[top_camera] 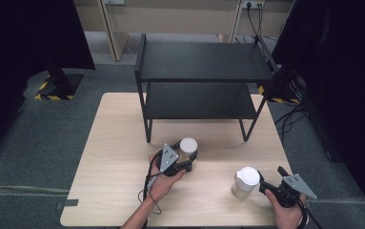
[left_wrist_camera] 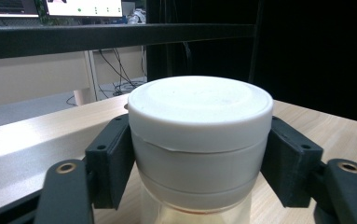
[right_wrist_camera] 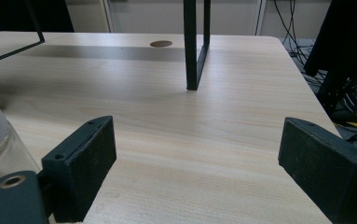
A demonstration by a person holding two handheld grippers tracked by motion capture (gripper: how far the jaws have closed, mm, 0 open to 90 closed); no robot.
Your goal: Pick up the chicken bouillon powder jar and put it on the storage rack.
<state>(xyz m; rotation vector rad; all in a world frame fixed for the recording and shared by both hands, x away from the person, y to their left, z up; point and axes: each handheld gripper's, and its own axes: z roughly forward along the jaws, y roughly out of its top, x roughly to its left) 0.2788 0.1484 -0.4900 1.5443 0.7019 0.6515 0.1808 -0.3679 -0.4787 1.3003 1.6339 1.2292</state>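
My left gripper [left_wrist_camera: 199,186] clamps the white-lidded jar [left_wrist_camera: 199,135] under its lid; I'd lift straight, keeping it upright, while my right gripper [right_wrist_camera: 197,163] gapes empty

Two white-lidded jars are counted on the desk [top_camera: 118,143]: one jar [top_camera: 188,145] near the middle, in front of the shelf rack, and a second jar [top_camera: 245,181] toward the front right corner. Two tools are counted, the left tool [top_camera: 189,160] and the right tool [top_camera: 266,183]. One black shelf rack [top_camera: 201,71] with two boards is seen at the far edge. One desk is counted.
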